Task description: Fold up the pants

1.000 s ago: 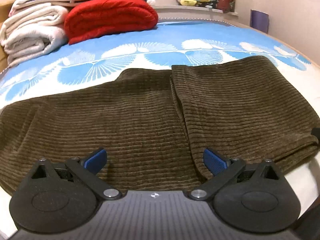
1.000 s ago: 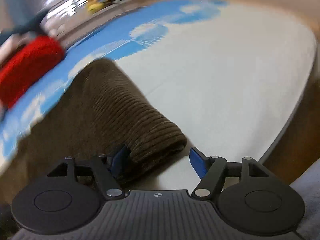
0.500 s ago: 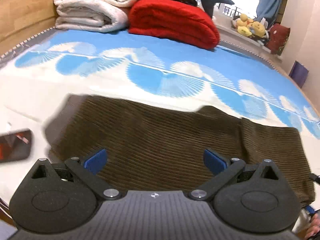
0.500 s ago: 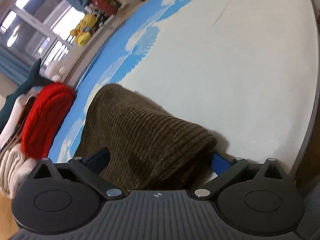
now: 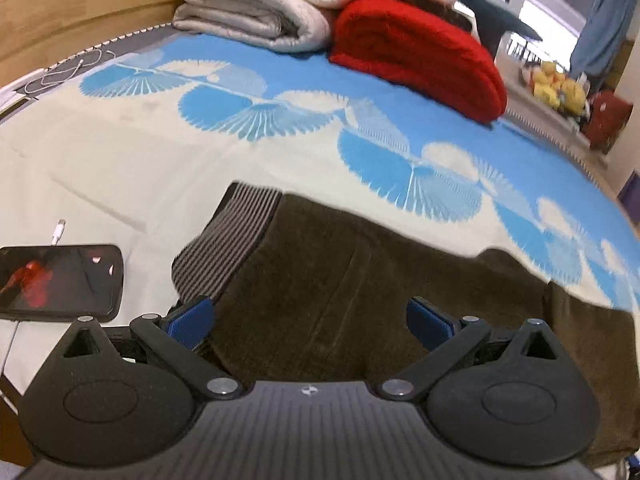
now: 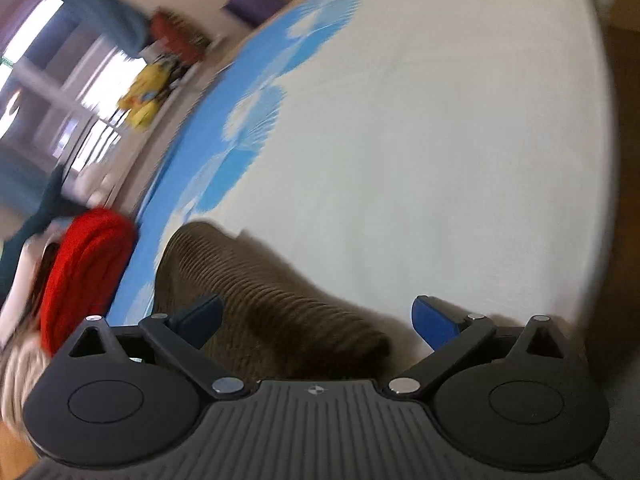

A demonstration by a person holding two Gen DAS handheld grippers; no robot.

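Since a second ago, left wrist view has swung toward the waistband end: grey striped waistband (image 5: 228, 240) now visible at centre left, dark phone (image 5: 60, 280) at lower left. Brown corduroy pants (image 5: 380, 292) lie flat across lower half of frame on the blue-and-white bedsheet (image 5: 160, 152). Left gripper (image 5: 308, 320) jaws spread wide over the fabric, pads not pinching it. Right gripper (image 6: 318, 320) jaws wide apart; folded pant end (image 6: 280, 304) sits between them, unpinched. Red blanket (image 5: 416, 56) and white bedding (image 5: 260, 4) at upper frame.
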